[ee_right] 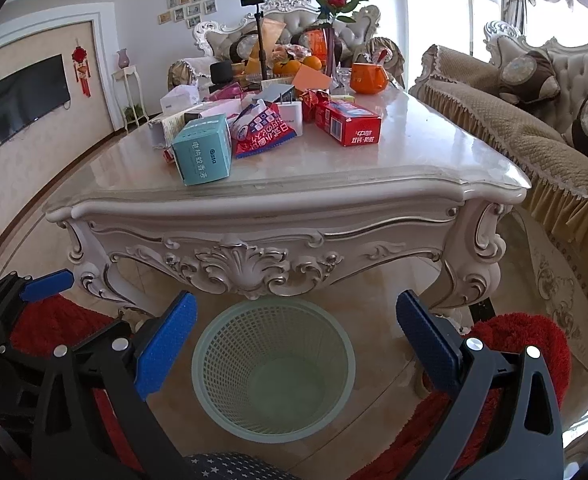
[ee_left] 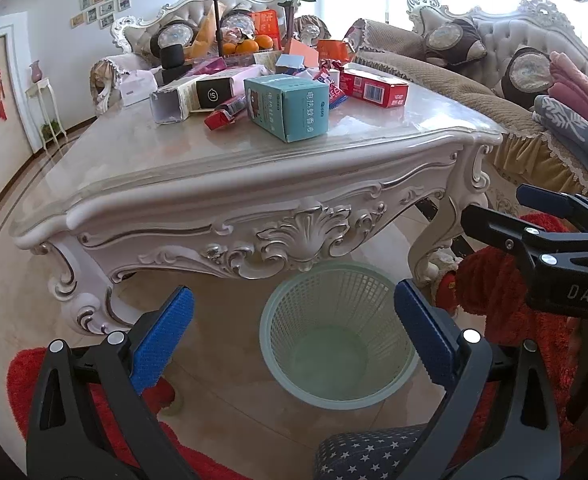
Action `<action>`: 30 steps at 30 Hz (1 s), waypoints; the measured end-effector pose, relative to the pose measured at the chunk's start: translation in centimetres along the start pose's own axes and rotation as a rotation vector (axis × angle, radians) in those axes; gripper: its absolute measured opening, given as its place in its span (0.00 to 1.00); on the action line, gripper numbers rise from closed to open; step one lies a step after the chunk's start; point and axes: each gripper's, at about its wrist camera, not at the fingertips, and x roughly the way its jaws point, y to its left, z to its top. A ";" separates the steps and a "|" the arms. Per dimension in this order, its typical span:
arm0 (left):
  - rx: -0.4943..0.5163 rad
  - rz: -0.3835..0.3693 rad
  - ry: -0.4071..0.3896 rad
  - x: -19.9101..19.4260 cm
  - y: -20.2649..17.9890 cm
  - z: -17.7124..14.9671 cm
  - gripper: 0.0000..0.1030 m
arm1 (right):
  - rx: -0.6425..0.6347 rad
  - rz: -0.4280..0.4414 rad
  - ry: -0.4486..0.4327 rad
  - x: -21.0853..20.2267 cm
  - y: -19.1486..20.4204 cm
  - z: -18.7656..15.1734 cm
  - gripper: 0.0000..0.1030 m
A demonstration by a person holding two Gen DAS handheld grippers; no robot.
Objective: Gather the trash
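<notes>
Flanking basket [ee_right: 273, 364], 2 gaping tools [ee_left: 291, 334] [ee_right: 294, 336]

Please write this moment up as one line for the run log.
phase: start, nothing collected | left gripper: open, empty | right gripper: open, empty | pale green mesh plastic wastebasket: on floor, empty | teal cardboard box: on marble-topped table

The teal box [ee_right: 201, 148] reads "电热蚊香液"; the red box [ee_right: 350, 122] "中华"; the right gripper [ee_left: 550, 248] "DAS".
</notes>
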 end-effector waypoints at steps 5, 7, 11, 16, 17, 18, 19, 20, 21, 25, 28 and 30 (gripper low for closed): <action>0.007 0.004 -0.001 -0.1 -0.1 0.1 0.94 | -0.008 0.005 0.002 0.1 0.2 0.1 0.93; 0.006 0.003 0.000 -0.2 0.0 0.1 0.94 | -0.009 0.005 -0.005 0.0 0.2 0.2 0.93; 0.006 0.003 -0.001 -0.2 0.0 0.1 0.94 | -0.013 0.002 -0.011 -0.1 0.2 0.2 0.93; 0.006 0.002 -0.001 -0.1 0.0 0.1 0.94 | -0.014 0.002 -0.012 -0.1 0.2 0.2 0.93; 0.006 0.002 0.000 -0.1 0.0 0.1 0.94 | -0.016 0.002 -0.013 0.0 0.2 0.2 0.93; 0.005 0.000 0.002 -0.2 0.0 0.1 0.94 | -0.017 0.001 -0.014 0.0 0.2 0.1 0.93; 0.004 0.000 0.004 -0.2 0.0 0.1 0.94 | -0.018 0.001 -0.015 0.0 0.2 0.1 0.93; 0.004 -0.001 0.005 -0.2 0.0 0.1 0.94 | -0.018 0.003 -0.014 0.0 0.2 0.1 0.93; 0.006 -0.001 0.006 -0.1 0.1 0.1 0.94 | -0.018 0.002 -0.014 0.0 0.2 0.1 0.93; 0.006 -0.001 0.006 -0.1 0.1 0.1 0.94 | -0.019 0.003 -0.015 0.0 0.2 0.2 0.93; 0.006 0.000 0.009 -0.1 0.1 0.1 0.94 | -0.022 0.004 -0.022 -0.1 0.3 0.2 0.93; 0.008 0.002 0.013 0.0 0.1 0.0 0.94 | -0.017 0.002 -0.033 -0.3 0.3 0.2 0.93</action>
